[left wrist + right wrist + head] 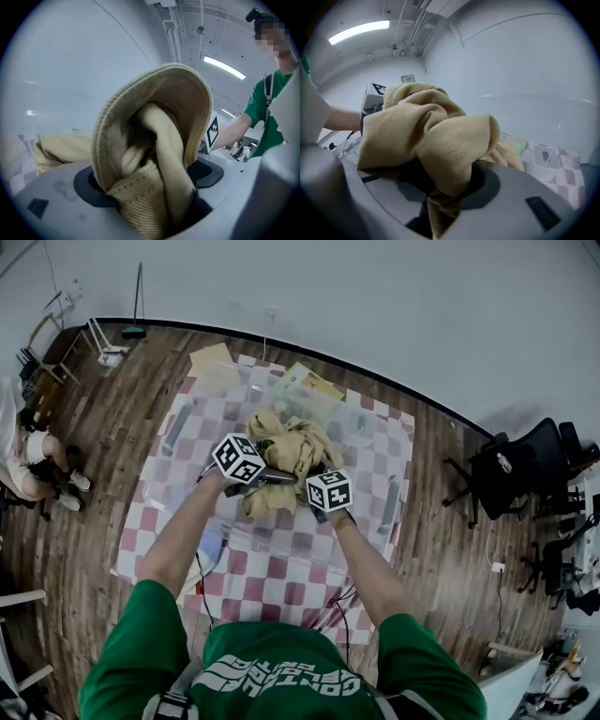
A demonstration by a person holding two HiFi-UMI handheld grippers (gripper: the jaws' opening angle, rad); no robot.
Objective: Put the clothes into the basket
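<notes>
Spanning most of the head view, the checked tablecloth (281, 568) forms the ground on which the work is set. A translucent container (323, 401) lies at its far side; it is judged to be the basket, though this cannot be settled from these views.

A tan garment (291, 451) is held bunched over the middle of the cloth, just in front of that container. Whether its lower folds touch the table cannot be told.

The left gripper (150, 183) is seen with its jaws set wide and packed with a thick wad of ribbed hem (140, 201), on which they are clamped. The right gripper (440, 187) is seen with its jaws far narrower, pinched on a single smooth fold of the same garment.

The garment is judged to be soft, light and limp, with no stiffness. It is not fragile, and the woven surface is unlikely to slip. Loose parts may be expected to sag and trail, so hold is best taken on bunched folds or the thicker ribbed edge, with two well-separated grips.
</notes>
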